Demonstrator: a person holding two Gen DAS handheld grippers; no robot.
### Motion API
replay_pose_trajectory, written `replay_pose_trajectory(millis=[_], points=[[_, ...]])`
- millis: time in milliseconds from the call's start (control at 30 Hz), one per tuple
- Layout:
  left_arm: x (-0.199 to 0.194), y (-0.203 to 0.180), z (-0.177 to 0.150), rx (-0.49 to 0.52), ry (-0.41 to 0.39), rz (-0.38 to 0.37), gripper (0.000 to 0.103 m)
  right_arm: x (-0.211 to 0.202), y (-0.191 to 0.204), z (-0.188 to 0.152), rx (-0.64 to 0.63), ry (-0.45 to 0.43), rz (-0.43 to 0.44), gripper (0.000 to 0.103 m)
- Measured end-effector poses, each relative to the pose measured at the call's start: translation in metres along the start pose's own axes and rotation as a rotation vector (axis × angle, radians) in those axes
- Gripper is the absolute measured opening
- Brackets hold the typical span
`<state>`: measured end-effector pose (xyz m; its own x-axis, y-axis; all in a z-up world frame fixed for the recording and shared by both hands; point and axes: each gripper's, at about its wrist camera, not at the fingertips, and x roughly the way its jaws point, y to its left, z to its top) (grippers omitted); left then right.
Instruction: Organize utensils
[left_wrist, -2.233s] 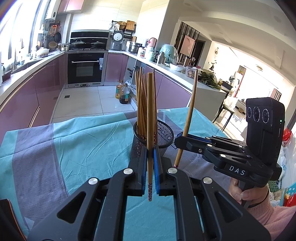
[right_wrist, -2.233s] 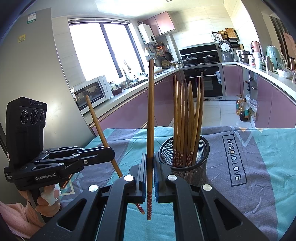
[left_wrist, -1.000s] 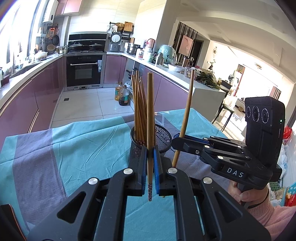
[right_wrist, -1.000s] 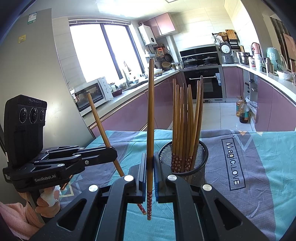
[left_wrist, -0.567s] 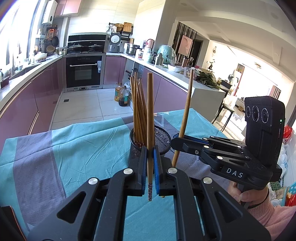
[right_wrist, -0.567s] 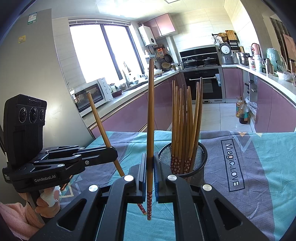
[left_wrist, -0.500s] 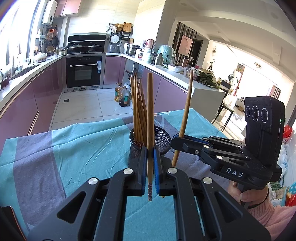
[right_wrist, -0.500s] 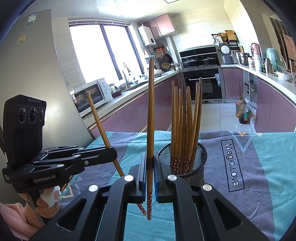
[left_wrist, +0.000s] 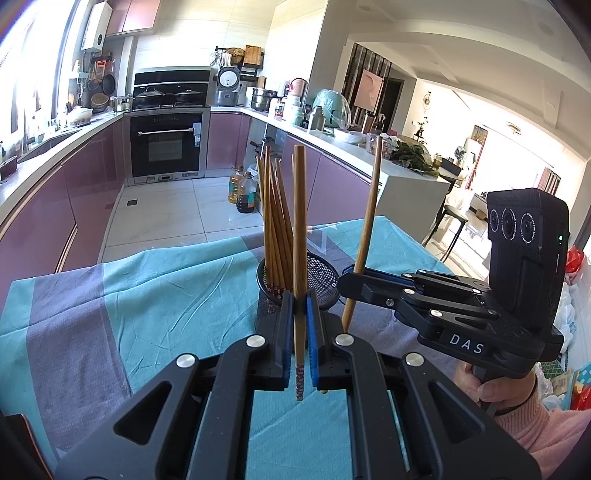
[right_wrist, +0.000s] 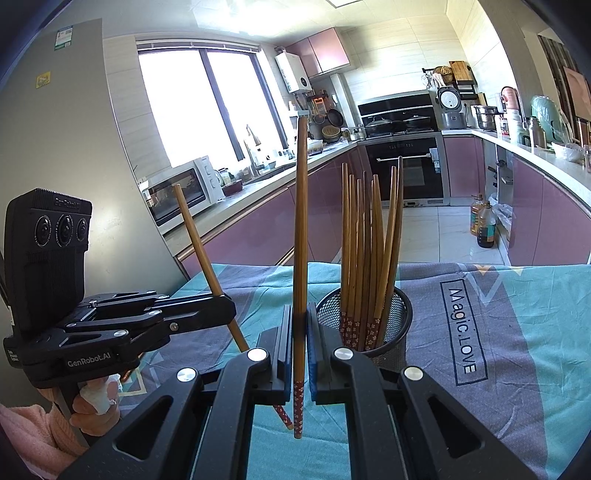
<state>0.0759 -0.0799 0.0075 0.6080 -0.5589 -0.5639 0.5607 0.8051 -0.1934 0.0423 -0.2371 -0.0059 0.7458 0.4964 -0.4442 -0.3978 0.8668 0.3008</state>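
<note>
Left claw (left_wrist: 299, 314) clamped on one upright chopstick (left_wrist: 300, 236); right claw (right_wrist: 300, 325) clamped on another chopstick (right_wrist: 301, 229), patterned ends down. Both sit just in front of the black mesh holder (right_wrist: 400, 306), which stands on the cloth-covered counter (left_wrist: 155, 295) with a bundle of chopsticks (right_wrist: 369, 251) upright inside.

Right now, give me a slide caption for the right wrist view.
Right gripper clamps one upright chopstick beside the mesh holder of chopsticks on a teal tablecloth.
</note>
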Motion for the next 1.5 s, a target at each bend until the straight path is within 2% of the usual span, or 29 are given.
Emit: replay_pose_trajectory(millis=[1500], points=[[-0.006, 0.002, 0.005, 0.023, -0.012, 0.002, 0.008, 0.000, -0.002, 0.011, -0.001, -0.014, -0.003, 0.006]])
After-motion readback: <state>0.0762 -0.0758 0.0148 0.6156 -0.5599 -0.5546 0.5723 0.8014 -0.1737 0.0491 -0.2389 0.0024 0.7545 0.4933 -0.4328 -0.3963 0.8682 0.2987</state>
